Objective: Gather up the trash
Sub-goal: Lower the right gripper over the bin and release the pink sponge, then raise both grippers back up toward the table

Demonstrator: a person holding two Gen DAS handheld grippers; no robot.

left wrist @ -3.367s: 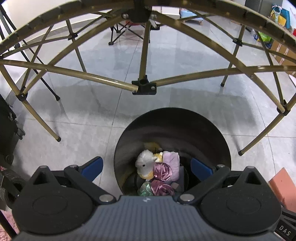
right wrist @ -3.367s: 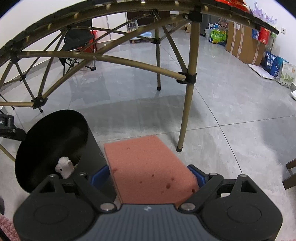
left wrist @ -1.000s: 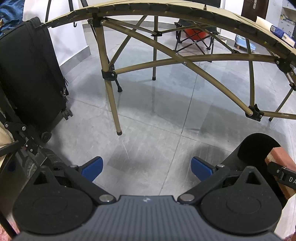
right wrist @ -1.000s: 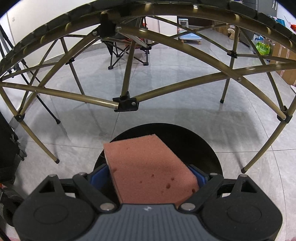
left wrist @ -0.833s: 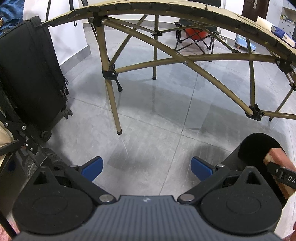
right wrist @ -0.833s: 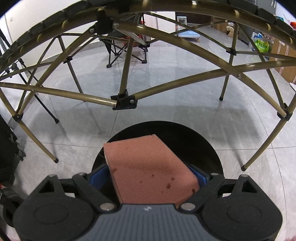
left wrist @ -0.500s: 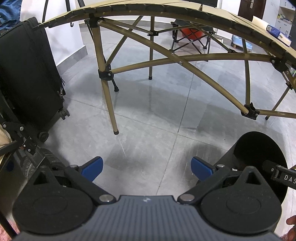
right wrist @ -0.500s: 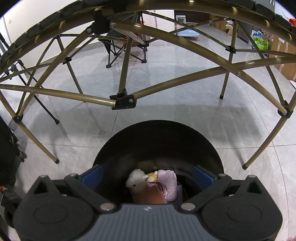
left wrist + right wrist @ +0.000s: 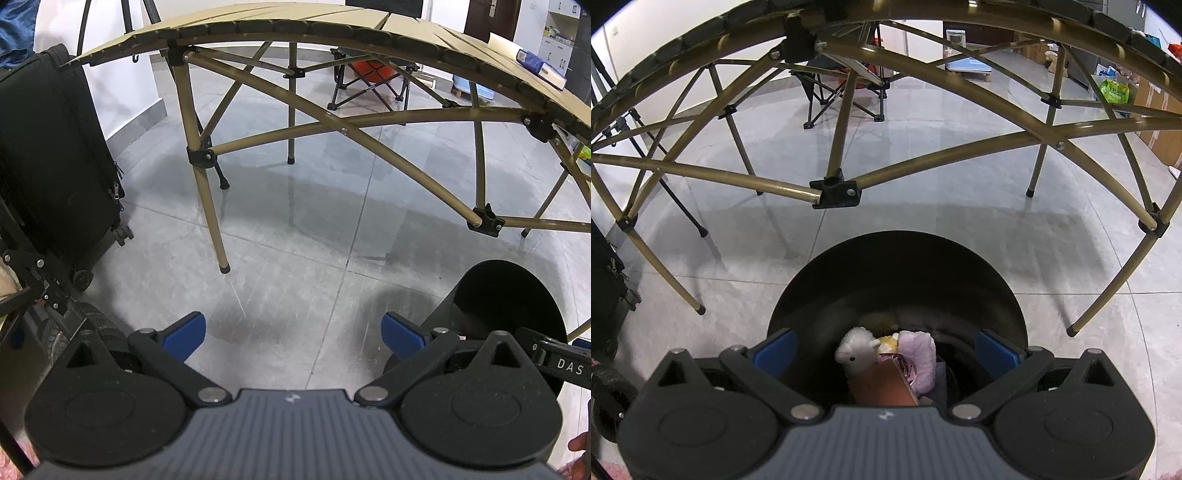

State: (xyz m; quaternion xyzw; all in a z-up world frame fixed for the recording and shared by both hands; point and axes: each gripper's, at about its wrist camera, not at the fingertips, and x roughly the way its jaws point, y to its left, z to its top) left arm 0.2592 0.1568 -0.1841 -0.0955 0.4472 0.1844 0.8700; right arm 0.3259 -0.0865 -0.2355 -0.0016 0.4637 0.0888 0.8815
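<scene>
A round black trash bin [image 9: 897, 266] stands on the grey floor right under my right gripper [image 9: 886, 350], whose blue pads stand wide open with nothing between them. Down inside the bin lies the pink-brown sponge [image 9: 882, 384] on top of a small white plush toy [image 9: 855, 349], a lilac cloth [image 9: 919, 350] and a yellow scrap. In the left wrist view the same bin [image 9: 506, 295] is at the lower right, beside the open, empty left gripper [image 9: 293, 334], which hangs over bare floor. Part of the right gripper's body shows at that bin's rim.
A folding table with tan slats [image 9: 332, 26] and crossed tan legs [image 9: 834, 192] spans overhead. A black suitcase [image 9: 48, 155] stands at the left. A folding camp chair [image 9: 373, 81] sits beyond the table. Boxes and bags [image 9: 1115, 92] line the far right wall.
My right gripper opened and the sponge dropped out of it into the bin. The left gripper has barely shifted and stays open.
</scene>
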